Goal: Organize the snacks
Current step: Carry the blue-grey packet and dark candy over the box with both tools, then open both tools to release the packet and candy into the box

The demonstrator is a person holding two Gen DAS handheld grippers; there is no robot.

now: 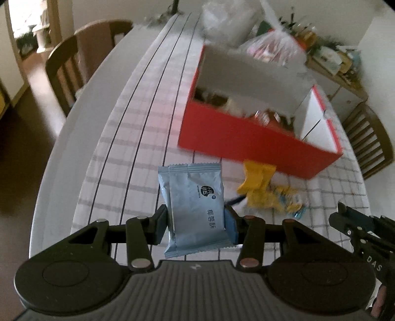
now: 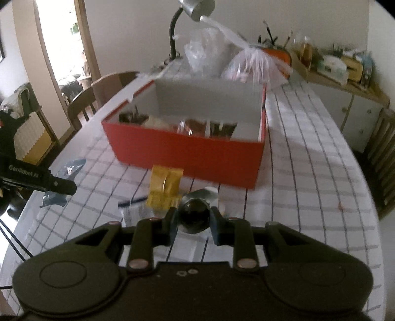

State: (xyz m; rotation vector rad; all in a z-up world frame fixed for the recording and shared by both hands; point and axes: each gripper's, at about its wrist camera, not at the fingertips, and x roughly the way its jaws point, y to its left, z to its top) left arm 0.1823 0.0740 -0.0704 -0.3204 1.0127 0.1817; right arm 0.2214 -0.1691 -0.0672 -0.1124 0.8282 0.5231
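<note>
— Left wrist view? Left gripper point(image 1: 197, 217) clamped on blue packet point(image 1: 195, 205), frame centre; red box point(image 1: 246, 138) upper right, likely its destination.

— Right wrist view? Right gripper point(image 2: 193, 218) pinching dark round sweet point(image 2: 193, 217), centre; red box point(image 2: 187, 150) just above, yellow packet point(image 2: 164, 187) loose between.

Wooden chairs point(image 1: 66, 66) flank the checked tablecloth point(image 2: 308, 153); a lamp point(image 2: 195, 10) stands behind.
</note>
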